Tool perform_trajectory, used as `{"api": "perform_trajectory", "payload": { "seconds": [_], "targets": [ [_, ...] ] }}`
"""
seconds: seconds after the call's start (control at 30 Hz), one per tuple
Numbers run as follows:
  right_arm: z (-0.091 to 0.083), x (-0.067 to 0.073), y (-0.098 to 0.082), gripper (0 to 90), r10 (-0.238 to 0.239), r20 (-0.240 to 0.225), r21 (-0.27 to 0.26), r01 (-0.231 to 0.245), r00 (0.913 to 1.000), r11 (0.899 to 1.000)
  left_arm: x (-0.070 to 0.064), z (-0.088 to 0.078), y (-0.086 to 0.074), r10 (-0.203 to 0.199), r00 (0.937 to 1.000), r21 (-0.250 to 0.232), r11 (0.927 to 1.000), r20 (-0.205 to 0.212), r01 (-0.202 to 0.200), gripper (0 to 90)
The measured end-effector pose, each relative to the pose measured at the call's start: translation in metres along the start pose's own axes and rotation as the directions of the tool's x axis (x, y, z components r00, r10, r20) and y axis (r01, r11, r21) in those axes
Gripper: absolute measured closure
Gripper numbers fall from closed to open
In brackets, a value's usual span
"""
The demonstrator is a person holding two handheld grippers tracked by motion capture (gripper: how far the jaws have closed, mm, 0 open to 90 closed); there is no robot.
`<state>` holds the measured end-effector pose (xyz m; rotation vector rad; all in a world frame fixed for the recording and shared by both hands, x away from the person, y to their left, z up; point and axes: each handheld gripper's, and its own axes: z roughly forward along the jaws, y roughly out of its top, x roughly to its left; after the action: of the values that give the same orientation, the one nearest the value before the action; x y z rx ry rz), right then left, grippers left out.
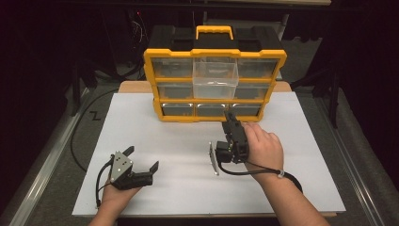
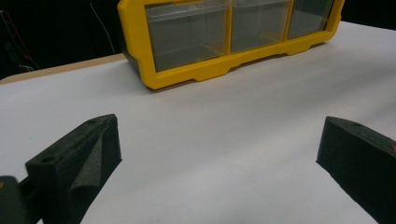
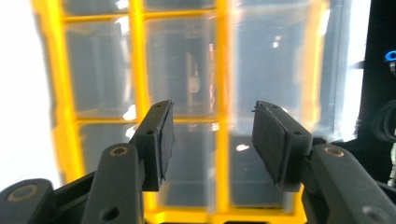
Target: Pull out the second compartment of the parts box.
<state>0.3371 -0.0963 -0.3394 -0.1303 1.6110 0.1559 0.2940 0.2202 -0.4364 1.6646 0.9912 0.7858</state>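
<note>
A yellow and black drawer cabinet (image 1: 149,80) stands at the back of the white table (image 1: 291,155). Its clear top middle drawer (image 1: 215,77) is pulled out toward me. My right gripper (image 1: 229,116), held in a hand, points at the cabinet's bottom row from close by. In the right gripper view its jaws (image 3: 212,112) stand open with nothing between them, and the blurred drawer fronts (image 3: 187,70) lie just ahead. My left gripper (image 1: 142,158) rests low at the near left of the table, open and empty. In its own view (image 2: 219,135) the cabinet (image 2: 187,74) is farther off.
A black cable (image 1: 77,141) runs along the floor left of the table. The table's near edge (image 1: 207,214) lies just behind both hands. Bare white surface stretches between the grippers and the cabinet. Dark surroundings close in on all sides.
</note>
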Motion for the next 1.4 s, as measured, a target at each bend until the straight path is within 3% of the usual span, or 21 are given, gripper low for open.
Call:
{"api": "perform_trajectory", "payload": {
  "seconds": [0.33,0.6,0.67,0.93,1.4],
  "targets": [
    [-0.009,0.063,-0.034,46.1,0.015,-0.104,0.035,-0.011,0.9944,0.999,0.010,-0.002,-0.002,-0.036,0.9988,-0.003,0.9993,-0.033,0.036,0.5],
    [-0.018,0.094,-0.070,44.8,0.030,-0.148,0.091,-0.017,0.9886,0.996,0.016,-0.004,-0.003,-0.051,0.9969,0.001,0.9987,-0.061,0.051,0.5],
    [-0.019,0.096,-0.080,44.2,0.020,-0.158,0.100,-0.004,0.9872,0.995,0.017,-0.004,-0.003,-0.060,0.9959,0.002,0.9982,-0.067,0.060,0.5],
    [-0.021,0.100,-0.106,40.1,0.062,-0.191,0.158,-0.031,0.9797,0.987,0.014,-0.003,-0.004,-0.053,0.9960,0.025,0.9982,-0.073,0.055,0.5],
    [-0.023,0.095,-0.101,35.2,0.071,-0.193,0.129,-0.046,0.9787,0.991,0.010,-0.003,-0.003,-0.021,0.9982,0.024,0.9995,-0.056,0.022,0.5]
  ]
}}
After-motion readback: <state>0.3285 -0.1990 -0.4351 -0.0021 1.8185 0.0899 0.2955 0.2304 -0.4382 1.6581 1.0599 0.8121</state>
